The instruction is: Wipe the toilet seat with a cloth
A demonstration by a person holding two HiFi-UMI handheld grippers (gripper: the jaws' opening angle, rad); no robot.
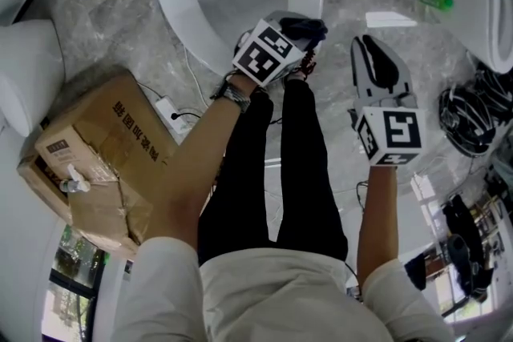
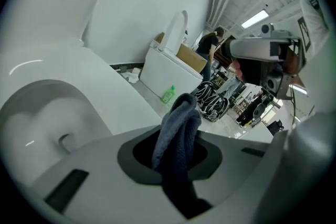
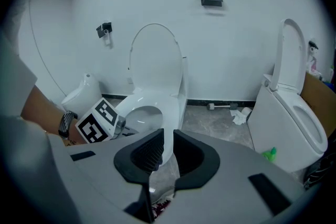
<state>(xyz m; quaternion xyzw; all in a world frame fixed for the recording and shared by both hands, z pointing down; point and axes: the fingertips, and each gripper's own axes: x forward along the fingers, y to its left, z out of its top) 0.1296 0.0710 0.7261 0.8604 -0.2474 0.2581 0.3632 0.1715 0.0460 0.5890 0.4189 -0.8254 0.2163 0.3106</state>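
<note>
Dark cloth (image 2: 180,115) is clamped in left tongs (image 2: 172,157); right tongs (image 3: 167,150) narrowly apart, empty.

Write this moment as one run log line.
left gripper: shut on cloth | by toilet seat front | right gripper: empty, jaws slightly apart

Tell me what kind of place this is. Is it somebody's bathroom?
Probably not a home bathroom; it looks more like a workshop or test room. Toilets stand along one white wall: an open toilet and a second toilet beside it. A torn cardboard box and coils of cable lie around.
</note>
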